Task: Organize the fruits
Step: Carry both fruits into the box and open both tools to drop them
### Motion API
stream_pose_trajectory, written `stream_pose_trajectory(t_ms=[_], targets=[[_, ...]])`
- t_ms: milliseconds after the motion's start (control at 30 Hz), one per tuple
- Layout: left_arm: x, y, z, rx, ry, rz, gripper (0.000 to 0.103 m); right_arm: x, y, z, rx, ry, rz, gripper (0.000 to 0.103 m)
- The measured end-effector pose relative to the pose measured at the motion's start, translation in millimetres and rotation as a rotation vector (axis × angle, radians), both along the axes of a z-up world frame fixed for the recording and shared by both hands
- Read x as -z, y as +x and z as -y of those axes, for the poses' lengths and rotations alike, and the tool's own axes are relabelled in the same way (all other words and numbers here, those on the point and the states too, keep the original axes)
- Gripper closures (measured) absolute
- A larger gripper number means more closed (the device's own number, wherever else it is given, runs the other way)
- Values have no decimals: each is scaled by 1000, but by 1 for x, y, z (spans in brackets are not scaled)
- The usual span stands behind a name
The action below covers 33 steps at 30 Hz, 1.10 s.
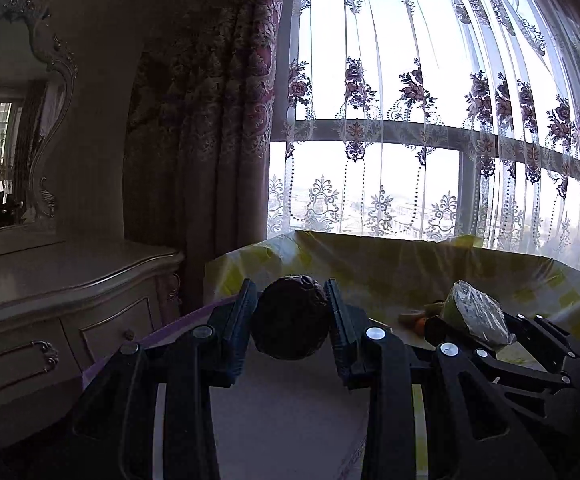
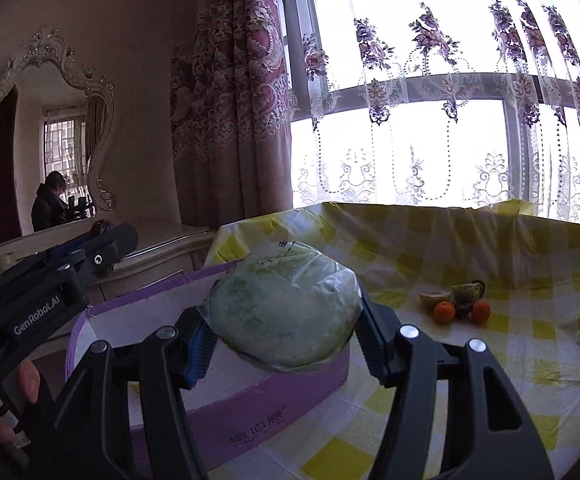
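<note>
The left gripper (image 1: pixel 292 316) has its jaws closed on a dark round fruit (image 1: pixel 290 318), which sits squarely between the two pads and is lifted clear of the purple box (image 1: pixel 149 336) showing below and to the left of the jaws; the right gripper (image 2: pixel 285 320) has its jaws clamped on a pale green cabbage wrapped in clear film (image 2: pixel 285 308), the wrapped head bulging above and ahead of the pads, held over the near edge of the same purple box (image 2: pixel 249 408); ahead of the right jaws and off to their right, on the yellow-checked tablecloth (image 2: pixel 530 344), lie two small oranges (image 2: pixel 444 312) with a few other pieces of fruit (image 2: pixel 466 292) just behind them, touching or nearly so; beyond the left jaws, to their left, stands a cream dresser (image 1: pixel 69 300) under an ornate mirror (image 2: pixel 49 140); a lace curtain (image 1: pixel 410 100) hangs past both jaws.
</note>
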<state>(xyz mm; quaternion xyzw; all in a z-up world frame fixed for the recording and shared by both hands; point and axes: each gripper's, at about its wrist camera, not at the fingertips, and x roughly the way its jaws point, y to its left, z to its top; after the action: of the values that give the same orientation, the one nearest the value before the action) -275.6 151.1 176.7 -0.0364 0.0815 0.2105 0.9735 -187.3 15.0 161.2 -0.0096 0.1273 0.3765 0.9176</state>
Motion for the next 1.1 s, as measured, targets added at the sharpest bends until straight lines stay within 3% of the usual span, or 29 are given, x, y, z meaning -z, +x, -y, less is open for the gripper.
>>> stream_pose_trajectory(t_ms=[100, 267, 533, 767, 933, 1100], targets=[[12, -3, -17, -44, 5, -61, 70, 0, 2, -19, -26, -11, -11, 42], [39, 3, -45, -60, -73, -198, 70, 10, 5, -55, -57, -90, -43, 42], [79, 28, -70, -9, -185, -421, 70, 38, 23, -109, -115, -310, -159, 42], [102, 50, -67, 8, -125, -641, 70, 72, 40, -146, -154, -547, -279, 42], [110, 62, -70, 60, -113, -799, 70, 84, 43, -164, -162, -715, -283, 42], [127, 75, -69, 118, -48, -1034, 70, 97, 52, -179, -165, -902, -260, 42]])
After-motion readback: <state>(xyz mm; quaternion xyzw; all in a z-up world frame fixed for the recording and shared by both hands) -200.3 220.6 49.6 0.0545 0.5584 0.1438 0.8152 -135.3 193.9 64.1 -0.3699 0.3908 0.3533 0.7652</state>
